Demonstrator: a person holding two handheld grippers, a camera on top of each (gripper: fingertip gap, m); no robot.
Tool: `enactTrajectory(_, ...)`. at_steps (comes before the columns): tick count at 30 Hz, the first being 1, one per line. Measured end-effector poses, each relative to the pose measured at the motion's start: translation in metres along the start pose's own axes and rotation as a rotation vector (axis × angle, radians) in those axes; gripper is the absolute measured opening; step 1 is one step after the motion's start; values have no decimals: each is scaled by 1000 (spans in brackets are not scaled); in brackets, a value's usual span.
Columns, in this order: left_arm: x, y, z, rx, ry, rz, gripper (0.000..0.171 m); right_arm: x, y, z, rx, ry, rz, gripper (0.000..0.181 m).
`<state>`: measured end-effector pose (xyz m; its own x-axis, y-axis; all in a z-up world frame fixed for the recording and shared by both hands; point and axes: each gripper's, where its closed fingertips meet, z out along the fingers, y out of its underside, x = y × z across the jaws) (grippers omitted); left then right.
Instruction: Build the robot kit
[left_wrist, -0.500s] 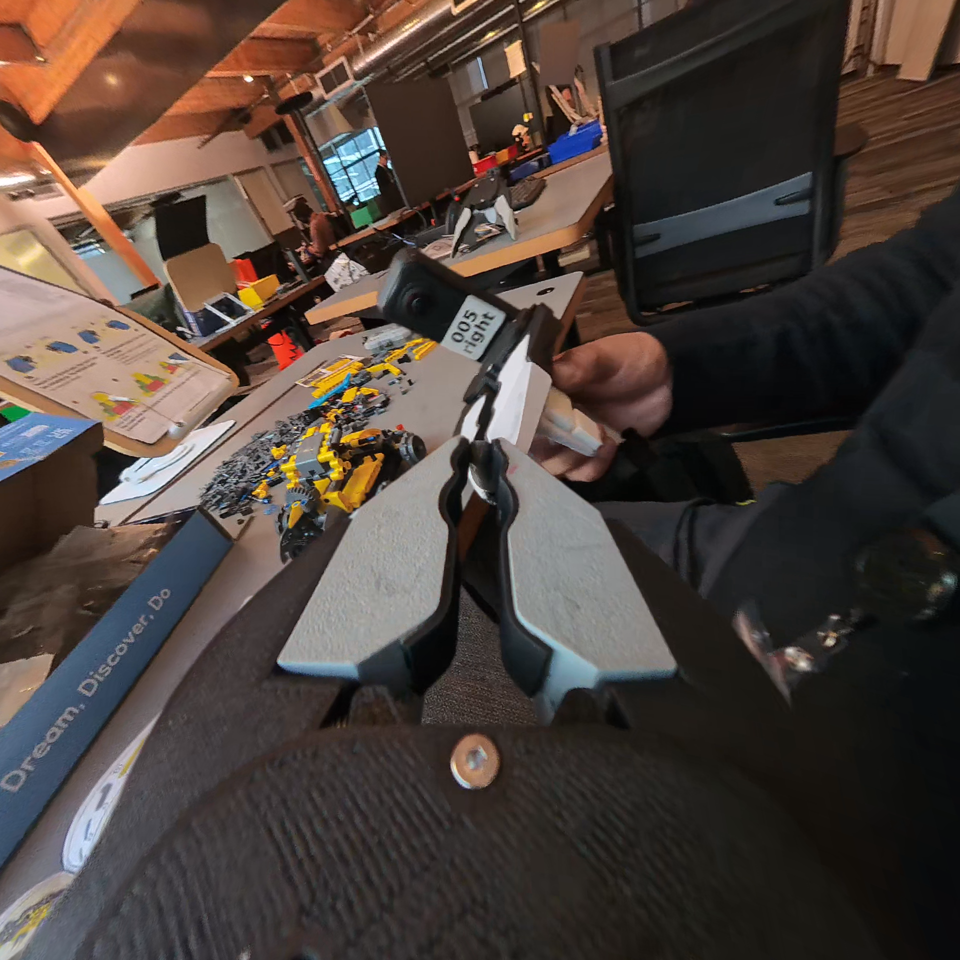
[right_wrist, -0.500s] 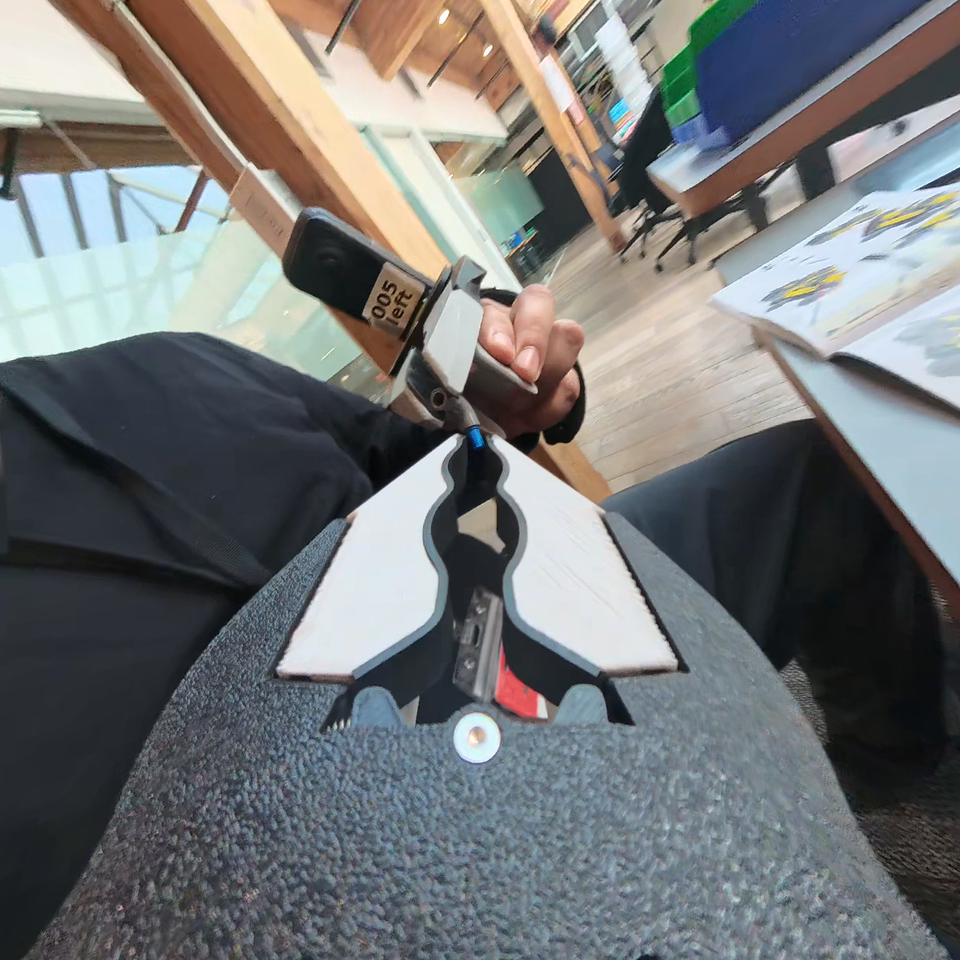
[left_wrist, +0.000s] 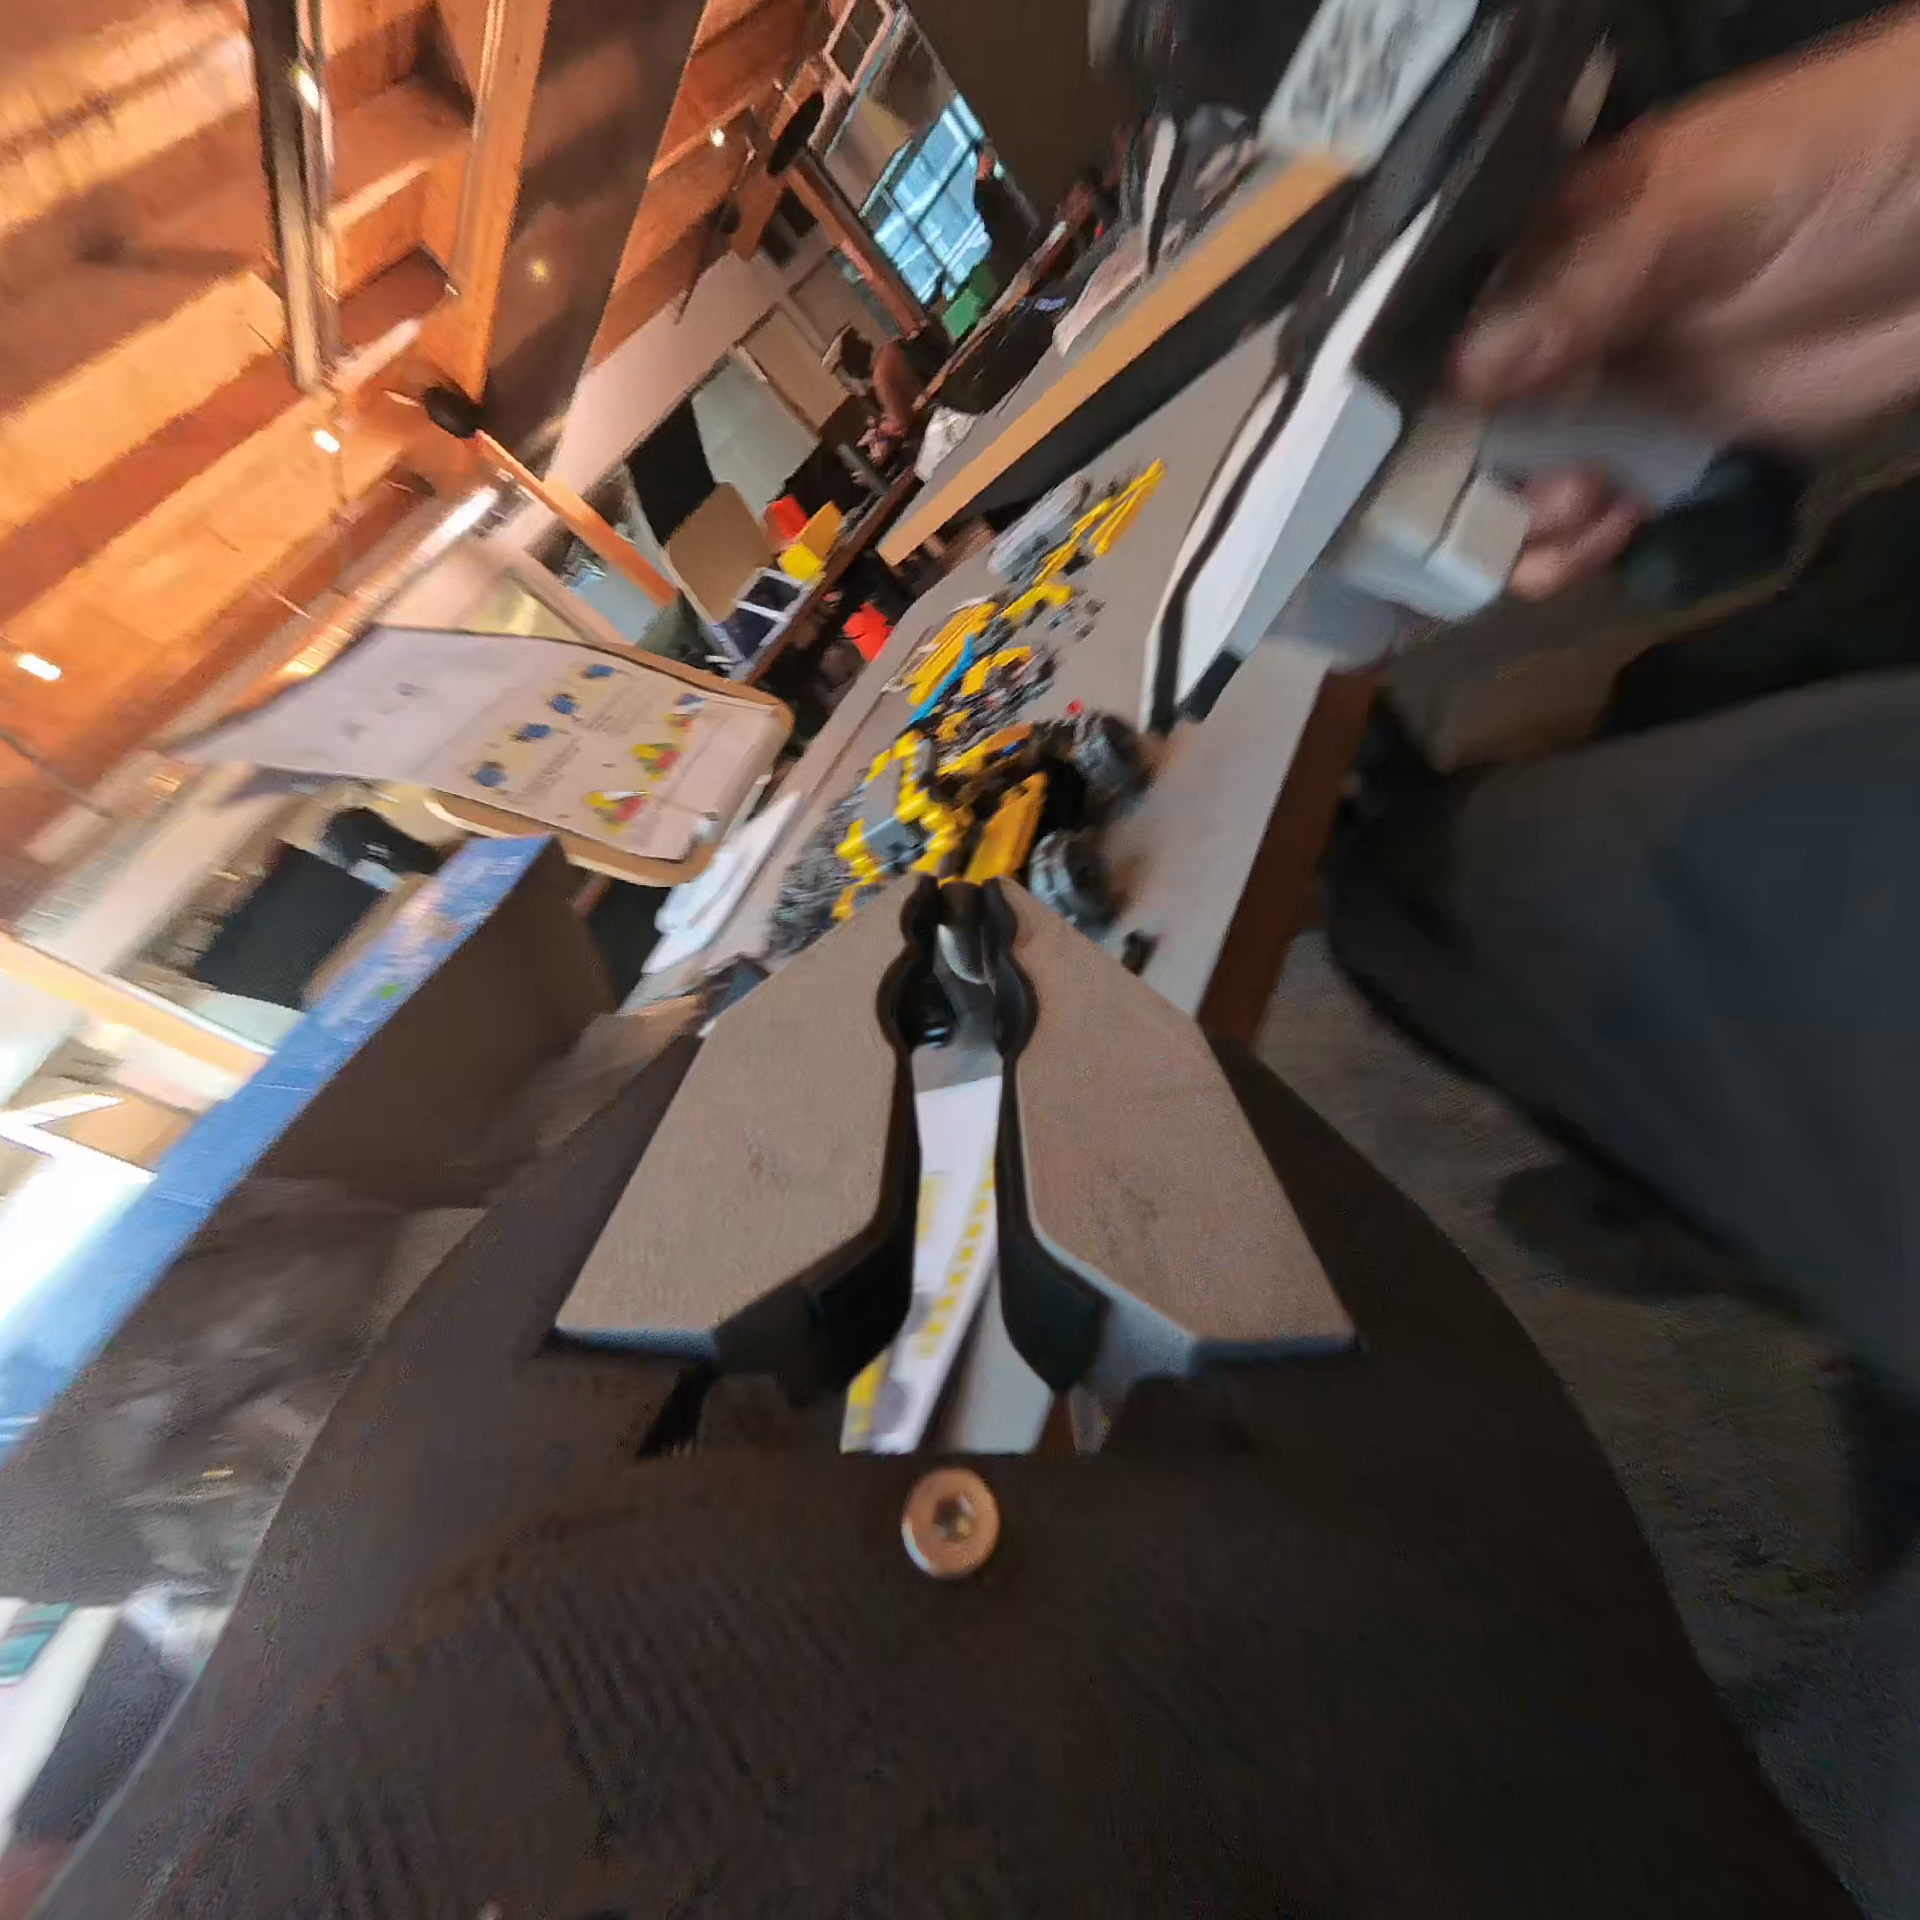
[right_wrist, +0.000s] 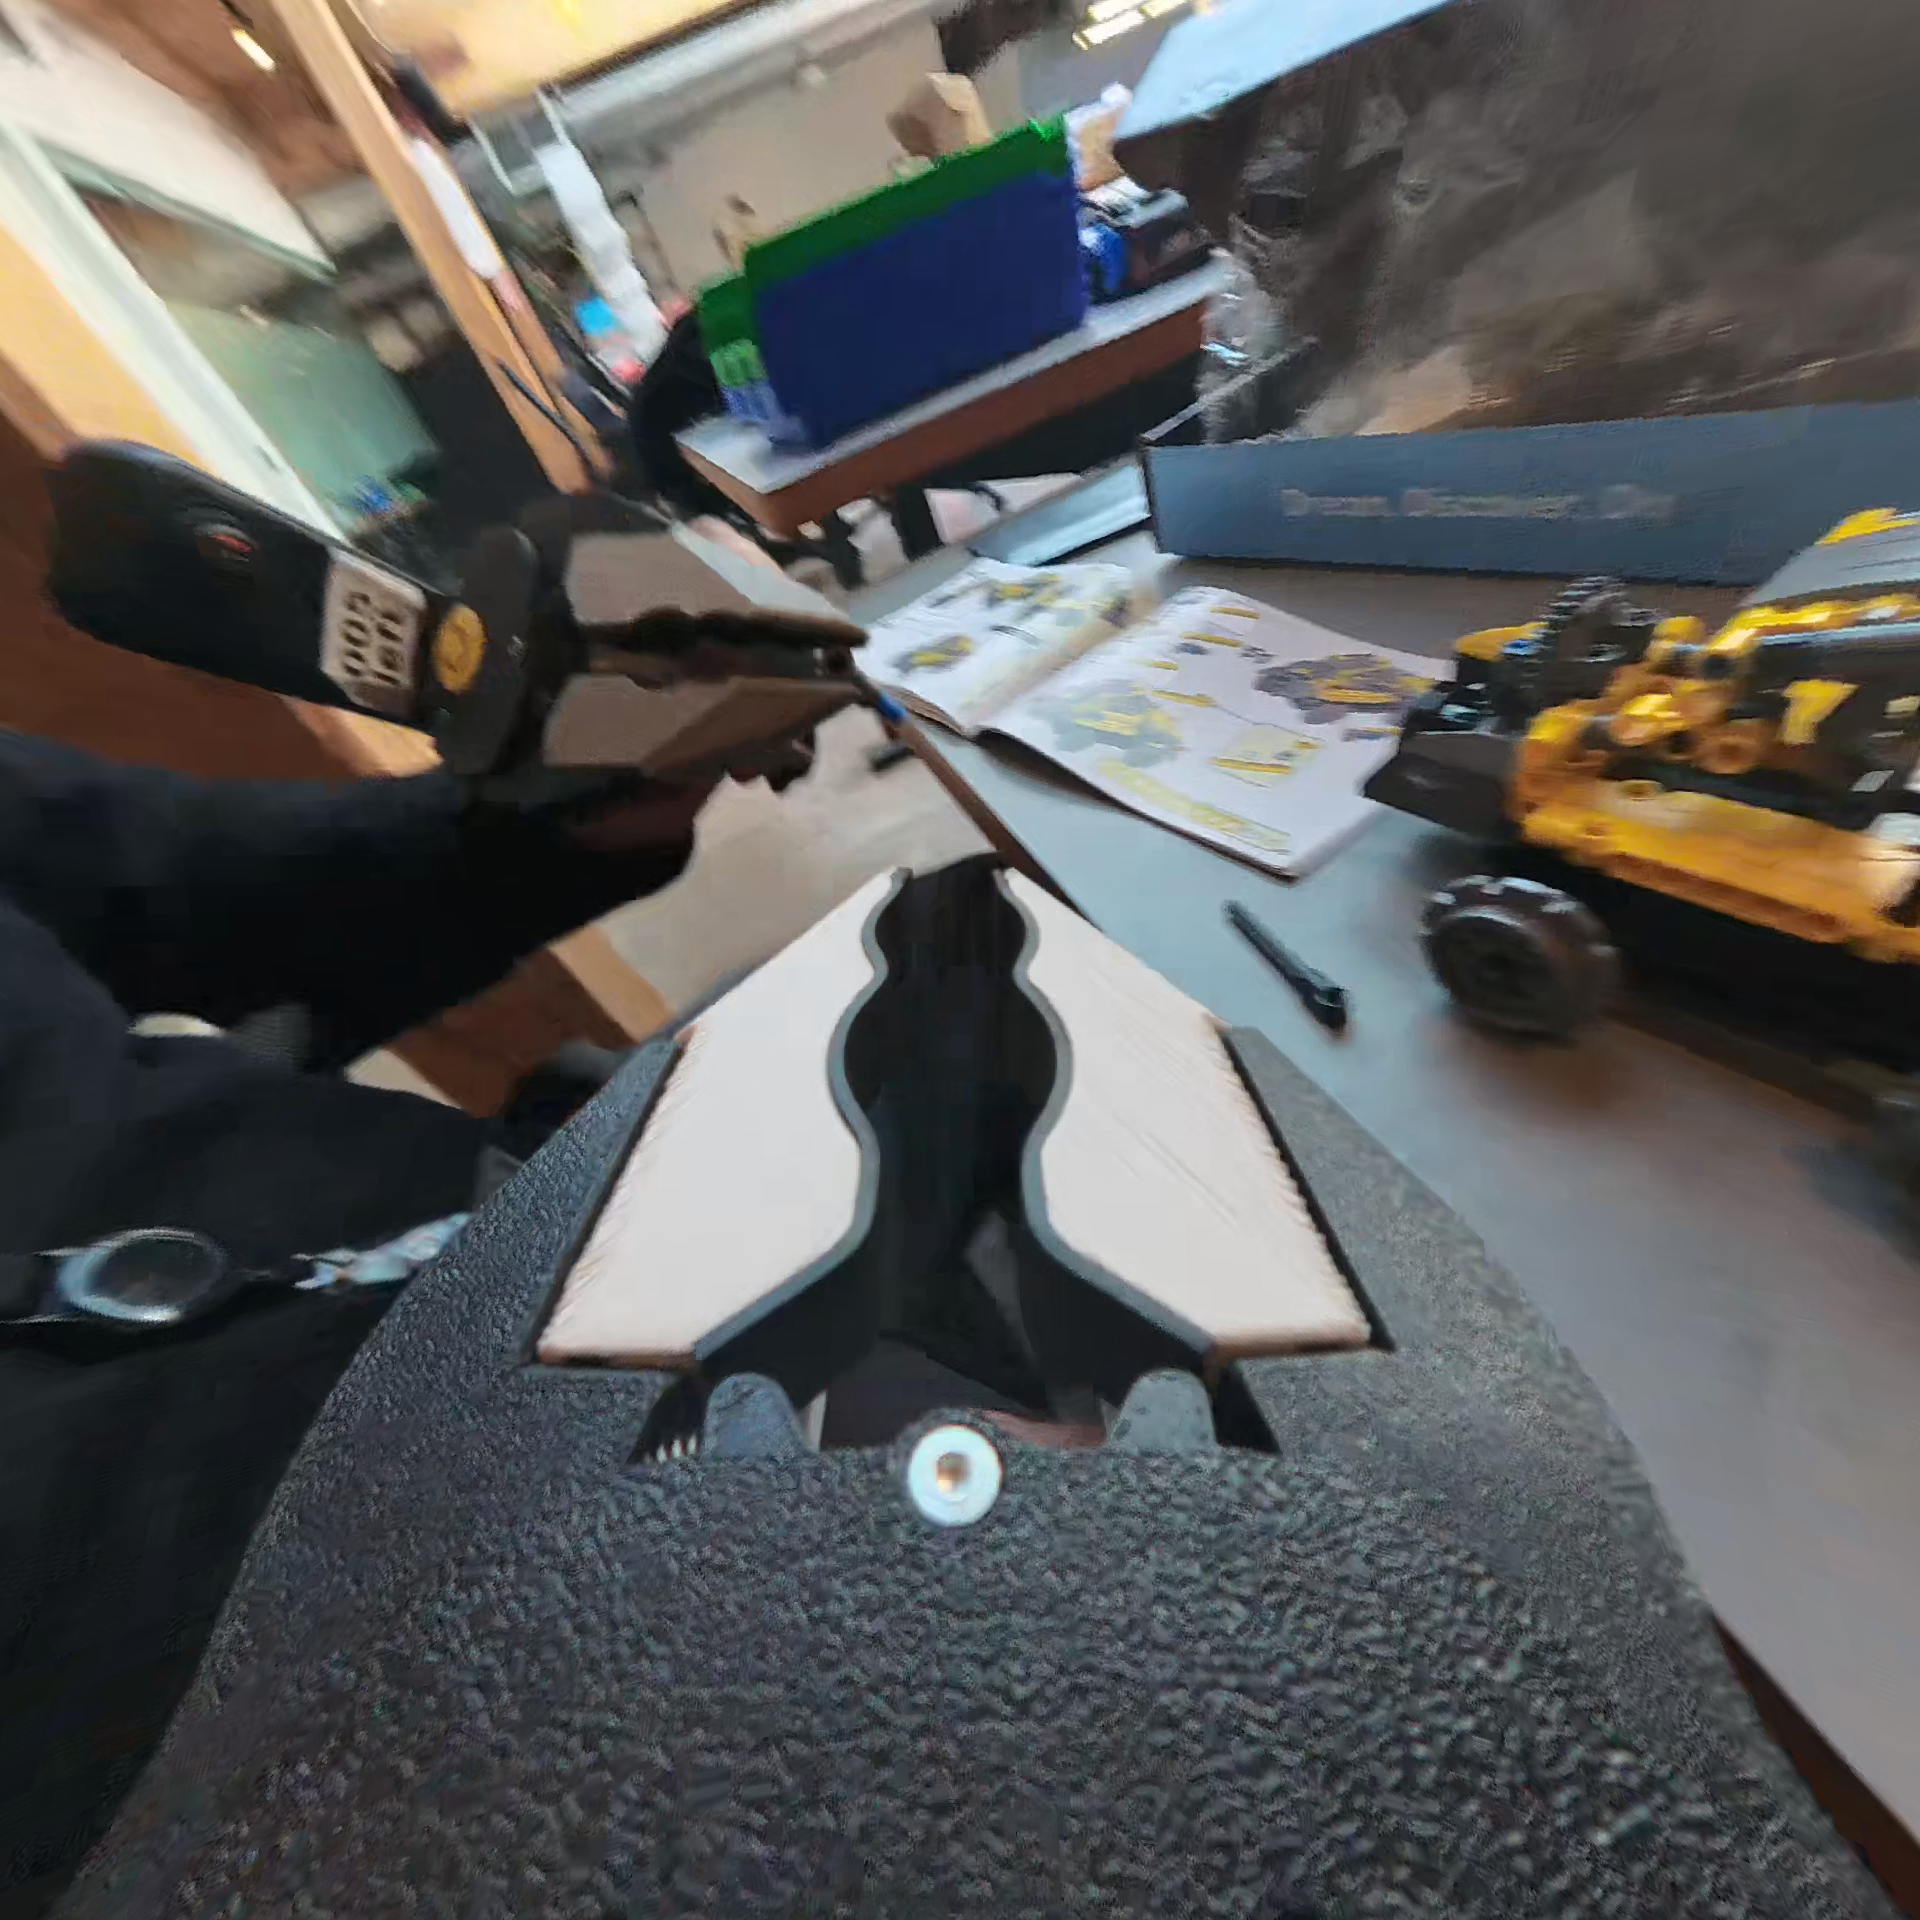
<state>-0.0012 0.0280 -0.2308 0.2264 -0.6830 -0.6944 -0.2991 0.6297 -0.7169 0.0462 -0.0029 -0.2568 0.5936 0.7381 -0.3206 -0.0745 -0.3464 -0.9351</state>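
My left gripper (left_wrist: 958, 904) is shut on a small pin with a blue end, which shows in the right wrist view (right_wrist: 883, 709). Its tips point at a yellow and black brick-built vehicle (left_wrist: 977, 821) on the grey table (left_wrist: 1226, 831). My right gripper (right_wrist: 951, 883) is open by a narrow gap and empty. It hangs over the table's near edge, left of the vehicle (right_wrist: 1683, 790). The left gripper (right_wrist: 842, 665) shows in that view at the left, in a sleeved hand. The right gripper (left_wrist: 1179, 696) shows blurred in the left wrist view, held by a hand.
An open instruction booklet (right_wrist: 1143, 696) lies on the table (right_wrist: 1455, 1299). A loose black pin (right_wrist: 1283, 966) lies near a vehicle wheel. A blue box (right_wrist: 1455, 509) stands behind. Loose yellow and dark parts (left_wrist: 1039, 603) lie beyond the vehicle. Another booklet (left_wrist: 540, 727) stands propped at left. The left gripper's tips are roughly 7 cm from the right gripper's.
Both grippers have swung from facing each other over the lap toward the table. The left gripper still grips the pin, with the vehicle now just beyond its tips.
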Motion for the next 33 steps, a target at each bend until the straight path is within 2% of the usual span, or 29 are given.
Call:
enactTrajectory(3, -16, 26, 13, -62, -77, 279, 5, 23, 5, -6, -82, 127, -122, 16)
enactTrajectory(4, -16, 31, 16, -70, -82, 362, 5, 24, 5, -6, -89, 125, -131, 17)
enactTrajectory(6, -8, 29, 20, -52, -61, 426, 5, 21, 3, 1, -90, 83, -125, 19)
enactTrajectory(10, 3, 16, 19, 7, -49, 382, 5, -1, -2, 25, -95, -56, -114, 21)
enactTrajectory(16, 17, 2, 11, 67, -7, 332, 4, -18, -9, 47, -111, -224, 2, 22)
enactTrajectory(22, 16, -11, 1, 132, -28, 348, 4, -35, -9, 46, -126, -387, 156, 28)
enactTrajectory(26, 25, -17, -6, 174, 24, 250, 4, -43, -14, 47, -111, -469, 248, 32)
enactTrajectory(29, 23, -28, -13, 211, 9, 226, 5, -51, -12, 48, -122, -529, 281, 26)
enactTrajectory(33, 23, -38, -20, 257, 1, 183, 5, -62, -14, 47, -104, -624, 336, 31)
